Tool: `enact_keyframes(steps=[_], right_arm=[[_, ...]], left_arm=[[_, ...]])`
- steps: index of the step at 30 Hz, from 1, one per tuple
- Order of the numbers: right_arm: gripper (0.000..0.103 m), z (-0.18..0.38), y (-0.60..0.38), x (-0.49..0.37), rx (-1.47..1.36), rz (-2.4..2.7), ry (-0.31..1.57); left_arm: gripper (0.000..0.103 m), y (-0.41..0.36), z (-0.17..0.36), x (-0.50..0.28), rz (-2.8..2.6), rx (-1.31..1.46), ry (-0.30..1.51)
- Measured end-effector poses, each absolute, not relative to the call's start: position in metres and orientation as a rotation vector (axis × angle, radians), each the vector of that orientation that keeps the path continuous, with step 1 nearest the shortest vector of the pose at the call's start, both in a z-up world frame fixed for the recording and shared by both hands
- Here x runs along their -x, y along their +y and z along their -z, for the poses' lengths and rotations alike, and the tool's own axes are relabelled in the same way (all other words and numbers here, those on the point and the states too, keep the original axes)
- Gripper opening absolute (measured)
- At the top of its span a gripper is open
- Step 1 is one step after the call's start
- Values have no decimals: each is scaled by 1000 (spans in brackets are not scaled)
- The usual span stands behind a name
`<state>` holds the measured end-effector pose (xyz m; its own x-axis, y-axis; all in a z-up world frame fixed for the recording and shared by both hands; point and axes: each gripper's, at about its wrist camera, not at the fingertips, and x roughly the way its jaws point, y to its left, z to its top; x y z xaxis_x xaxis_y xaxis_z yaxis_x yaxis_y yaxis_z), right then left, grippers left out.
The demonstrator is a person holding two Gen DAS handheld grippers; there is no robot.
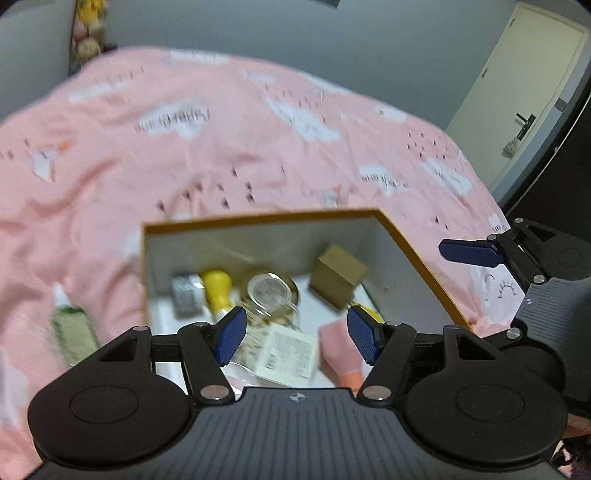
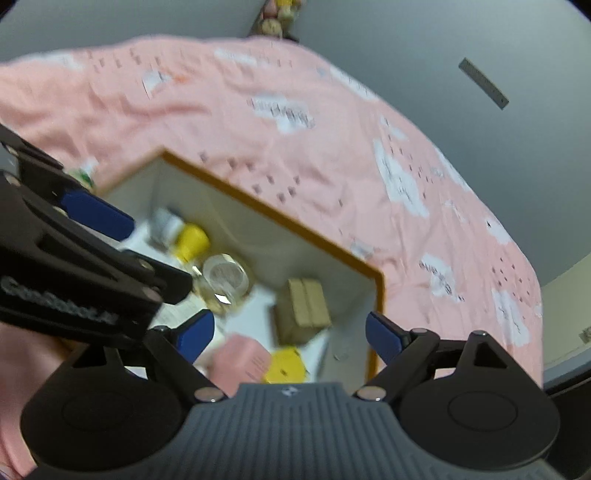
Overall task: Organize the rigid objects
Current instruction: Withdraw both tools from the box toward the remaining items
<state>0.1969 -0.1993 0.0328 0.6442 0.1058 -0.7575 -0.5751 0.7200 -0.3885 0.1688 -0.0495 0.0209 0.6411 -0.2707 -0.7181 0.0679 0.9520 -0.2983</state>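
Observation:
An open box with an orange rim [image 1: 413, 251] [image 2: 258, 206] sits on the pink bedspread. Inside lie a glass jar [image 1: 271, 291] [image 2: 225, 277], a yellow-capped bottle [image 1: 218, 288] [image 2: 190, 240], a brown carton [image 1: 338, 277] [image 2: 303, 306], a pink item [image 1: 338, 347] [image 2: 240, 358], a yellow item [image 2: 286, 367] and a small grey jar [image 1: 184, 291]. My left gripper [image 1: 297, 338] is open and empty above the box's near side. My right gripper [image 2: 290, 338] is open and empty over the box's right part. A green-labelled bottle [image 1: 70, 328] lies on the bed left of the box.
The pink bedspread [image 1: 221, 147] with cloud prints surrounds the box. A grey wall and a door [image 1: 517, 85] stand beyond the bed. Soft toys [image 1: 86, 33] sit at the far corner. The right gripper's body [image 1: 535, 254] shows at the right of the left wrist view.

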Motion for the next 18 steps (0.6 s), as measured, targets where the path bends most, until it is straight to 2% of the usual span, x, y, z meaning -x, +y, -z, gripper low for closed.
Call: enact_keyframes(steps=[11, 18], right_arm=[[88, -60, -150, -155, 599, -609, 654], [88, -51, -108, -139, 515, -706, 632]], left_arm=[[73, 12, -46, -123, 144, 247, 758], [73, 58, -40, -97, 94, 233, 726]])
